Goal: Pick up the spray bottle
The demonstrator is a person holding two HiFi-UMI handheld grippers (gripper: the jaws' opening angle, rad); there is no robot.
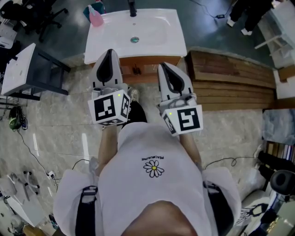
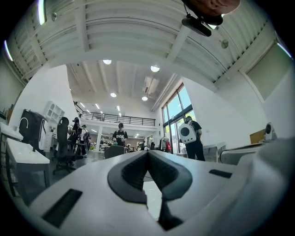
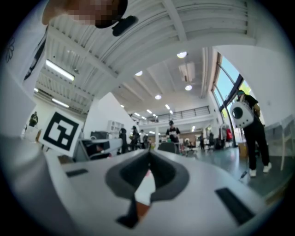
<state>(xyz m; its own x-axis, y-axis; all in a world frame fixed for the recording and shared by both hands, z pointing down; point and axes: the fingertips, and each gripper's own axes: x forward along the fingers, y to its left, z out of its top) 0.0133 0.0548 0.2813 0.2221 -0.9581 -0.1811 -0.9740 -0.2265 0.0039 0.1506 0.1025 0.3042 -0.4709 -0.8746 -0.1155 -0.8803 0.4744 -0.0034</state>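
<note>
A pink spray bottle (image 1: 95, 16) stands on the back left corner of the white sink (image 1: 156, 34) in the head view. My left gripper (image 1: 109, 54) and right gripper (image 1: 167, 69) are held side by side in front of the sink, pointing toward it, well short of the bottle. Both are shut with nothing between the jaws. In the left gripper view the left gripper (image 2: 148, 152) shows its tips meeting. In the right gripper view the right gripper (image 3: 148, 154) is likewise closed. The bottle cannot be made out in either gripper view.
The sink has a dark faucet (image 1: 132, 8) and sits on a wooden cabinet (image 1: 143, 69). Stacked wooden boards (image 1: 235, 80) lie to the right, and a grey table (image 1: 27, 69) stands to the left. Cables run over the floor (image 1: 55, 133). People stand far off in the hall (image 2: 120, 134).
</note>
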